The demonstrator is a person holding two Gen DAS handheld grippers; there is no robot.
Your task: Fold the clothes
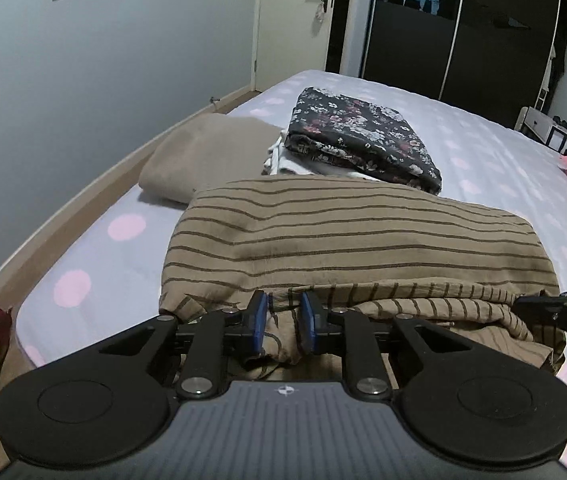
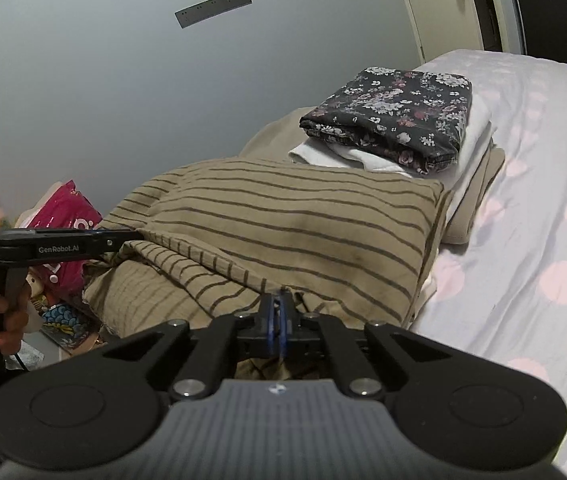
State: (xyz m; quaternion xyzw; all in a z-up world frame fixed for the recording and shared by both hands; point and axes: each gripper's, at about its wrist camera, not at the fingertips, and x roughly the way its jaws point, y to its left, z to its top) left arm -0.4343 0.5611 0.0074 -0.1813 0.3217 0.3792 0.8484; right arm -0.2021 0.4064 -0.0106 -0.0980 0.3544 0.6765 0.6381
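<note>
A: Where's the striped cloth (image 1: 363, 240)?
B: Mid-frame on the bed (image 1: 503, 168), below the floral stack (image 1: 363, 136).
A: Left gripper (image 1: 283, 320)?
B: Pads apart, bunched hem between them.
A: Right gripper (image 2: 279, 316)?
B: Pressed together, pinching the cloth's edge.

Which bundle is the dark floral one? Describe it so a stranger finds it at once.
Start at the bed with its pale sheet dotted pink. Past the striped tan garment lies a stack of folded clothes. The folded floral garment tops it: the only dark piece, black with small flowers, resting on white fabric.
</note>
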